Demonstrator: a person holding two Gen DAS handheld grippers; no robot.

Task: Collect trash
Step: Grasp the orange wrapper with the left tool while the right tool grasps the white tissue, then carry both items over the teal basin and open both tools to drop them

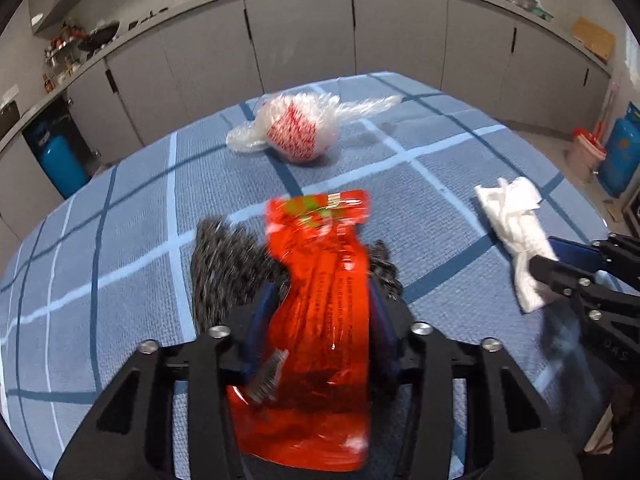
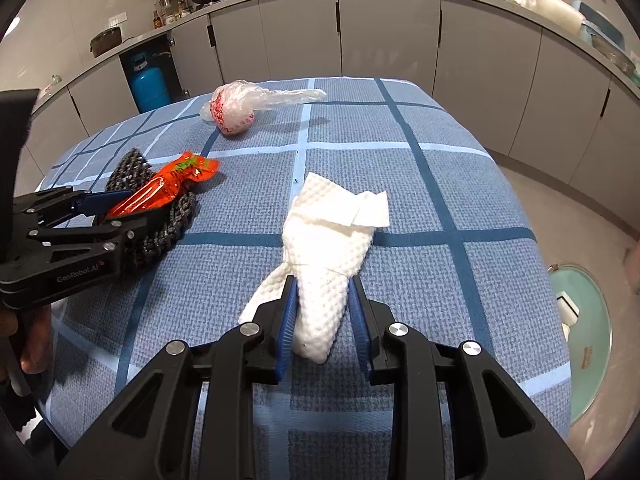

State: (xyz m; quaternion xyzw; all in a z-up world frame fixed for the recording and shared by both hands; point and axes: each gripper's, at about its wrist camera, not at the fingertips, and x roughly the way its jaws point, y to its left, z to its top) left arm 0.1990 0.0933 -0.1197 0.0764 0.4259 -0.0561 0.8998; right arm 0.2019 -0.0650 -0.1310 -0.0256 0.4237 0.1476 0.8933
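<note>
My left gripper [image 1: 322,304] is shut on a red snack wrapper [image 1: 320,312], held over a dark knitted cloth [image 1: 224,256]. The right wrist view shows that gripper [image 2: 132,210], the wrapper [image 2: 168,186] and the cloth [image 2: 160,232] at the left. My right gripper [image 2: 324,312] has its jaws around the near end of a crumpled white paper towel [image 2: 332,236] that lies on the table; the pads look pressed to it. The towel also shows in the left wrist view [image 1: 516,228], with the right gripper [image 1: 560,264] on it. A clear plastic bag with red print [image 1: 300,128] [image 2: 236,108] lies at the far side.
The table has a blue checked cloth [image 1: 120,240] [image 2: 460,184]. Grey cabinets [image 2: 380,32] run behind it. Blue gas cylinders [image 1: 60,160] [image 1: 620,152] stand on the floor. A round glass lid [image 2: 588,340] lies on the floor at the right, past the table edge.
</note>
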